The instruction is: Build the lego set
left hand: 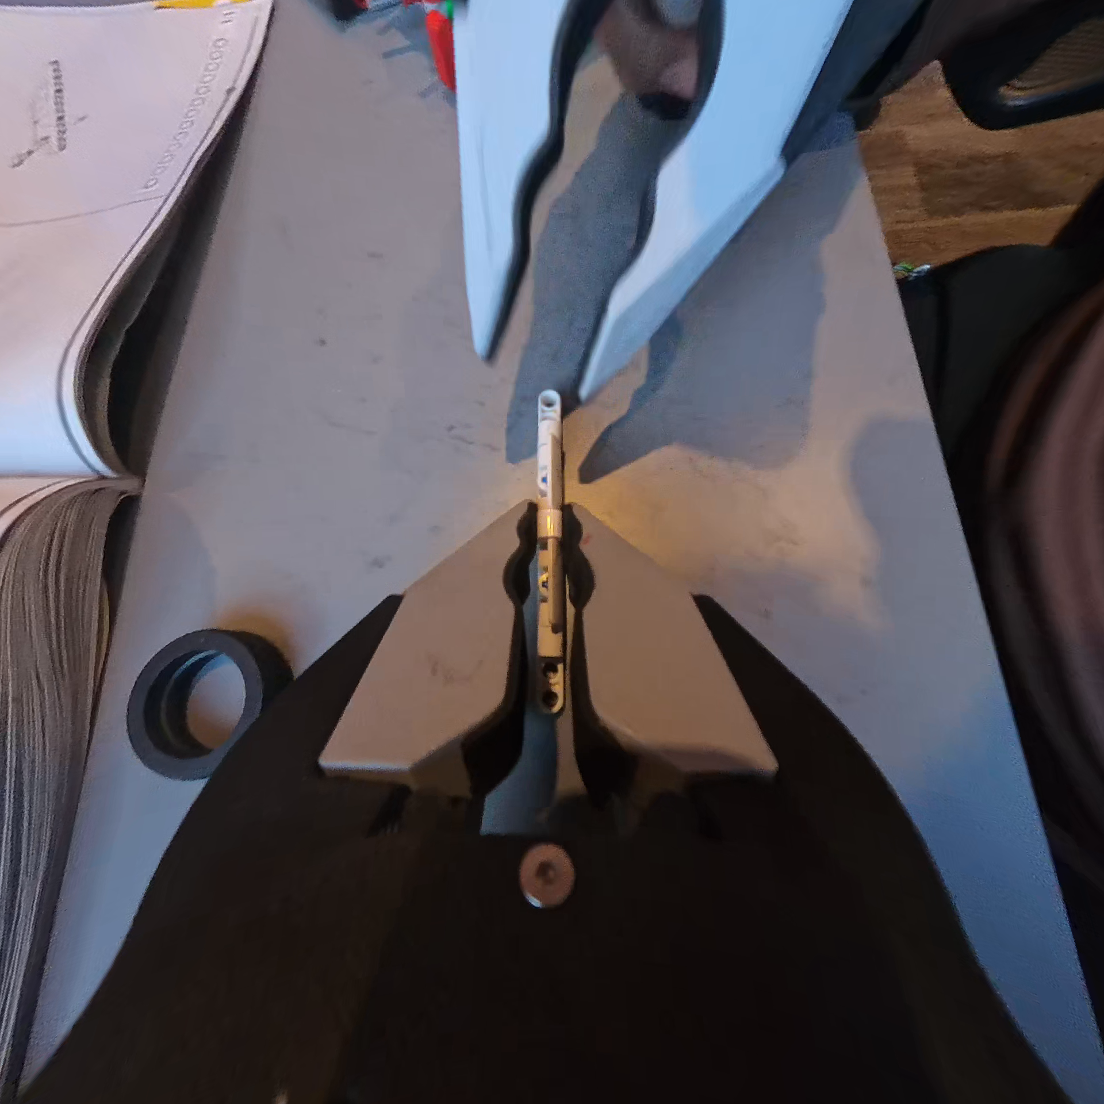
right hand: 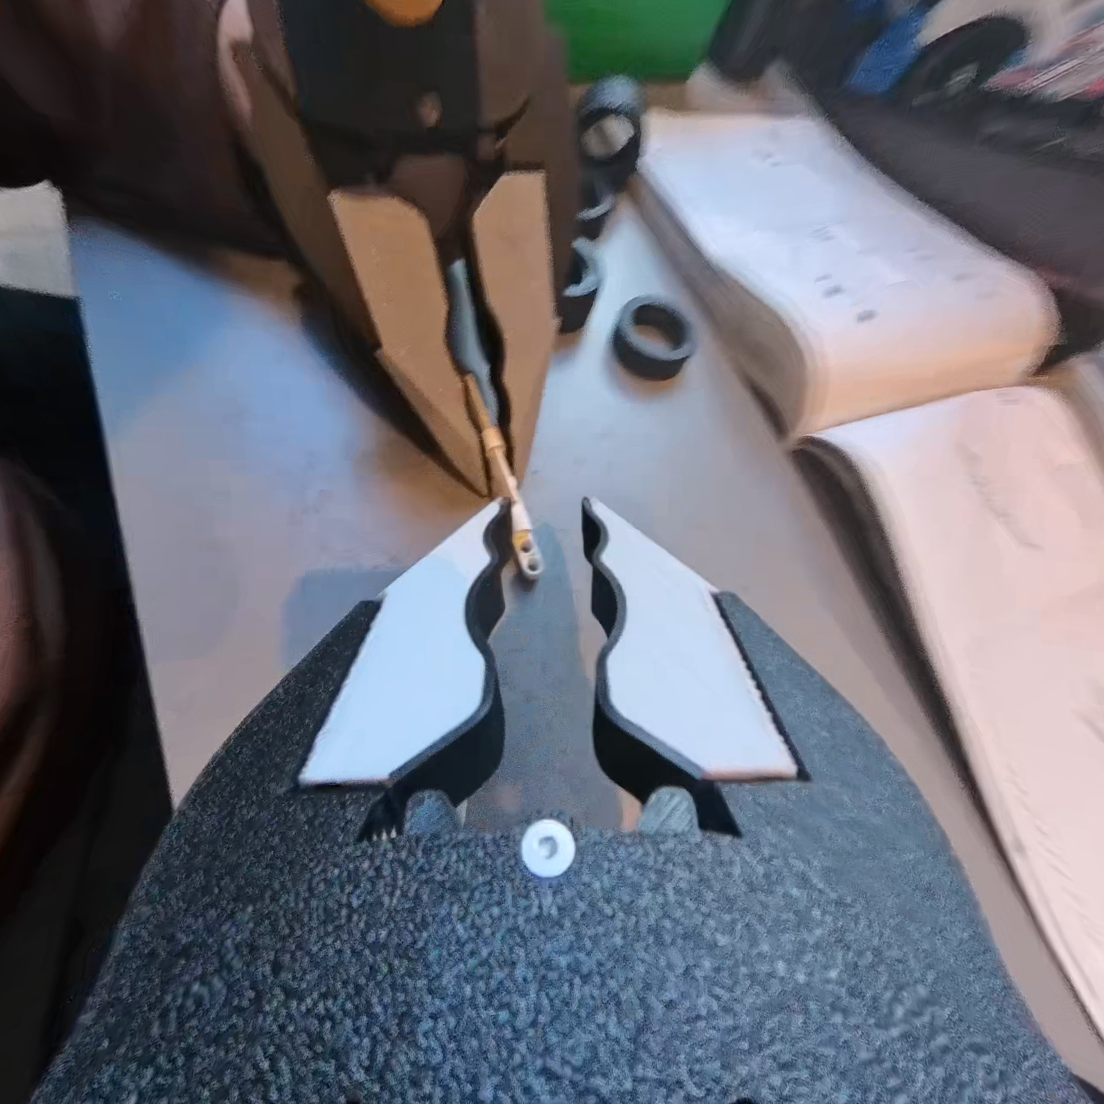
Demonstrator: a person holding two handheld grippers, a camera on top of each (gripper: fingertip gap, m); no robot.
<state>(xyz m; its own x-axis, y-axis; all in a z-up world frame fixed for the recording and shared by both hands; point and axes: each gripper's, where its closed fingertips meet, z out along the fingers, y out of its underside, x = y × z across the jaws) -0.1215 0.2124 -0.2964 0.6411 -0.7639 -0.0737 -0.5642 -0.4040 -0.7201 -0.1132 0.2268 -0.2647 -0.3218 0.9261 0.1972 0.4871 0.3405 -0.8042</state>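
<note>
My left gripper [left hand: 548, 508] is shut on a slim white and grey lego rod piece [left hand: 549, 478] with holes at both ends. The rod sticks out forward past the fingertips, over the grey table [left hand: 334, 370]. My right gripper [right hand: 542, 503] is open and empty, facing the left one tip to tip. The rod's holed end [right hand: 528, 558] lies just inside the right gripper's left finger, apart from the pads. In the left wrist view the right gripper [left hand: 534, 373] hangs open just beyond the rod's tip. In the right wrist view the left gripper [right hand: 499, 478] shows shut on the rod.
An open instruction booklet [left hand: 89, 239] lies at the left, and shows at the right in the right wrist view [right hand: 836, 269]. A black rubber tyre [left hand: 191, 705] lies beside my left gripper, and more tyres [right hand: 654, 346] lie near the booklet. Red pieces [left hand: 442, 54] lie far back. The table edge runs along the right. The gap from one gripper's tips to the other's is roughly 4 centimetres.
</note>
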